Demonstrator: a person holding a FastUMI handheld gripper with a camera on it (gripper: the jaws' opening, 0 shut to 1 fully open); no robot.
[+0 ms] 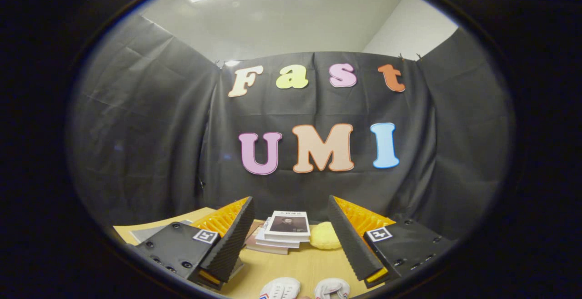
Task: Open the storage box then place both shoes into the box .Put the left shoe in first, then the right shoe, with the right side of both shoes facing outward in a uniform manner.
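My gripper (291,240) is held above the wooden table (291,265), its two fingers spread wide apart with nothing between them. Two white shoes lie side by side on the table below and between the fingers: one shoe (281,287) on the left, the other shoe (333,286) on the right, with only their tips showing.
A stack of books (284,231) lies on the table beyond the fingers. A yellow soft object (325,236) rests right beside the stack. A grey flat sheet (150,233) lies at the far left of the table. The black cloth wall stands close behind.
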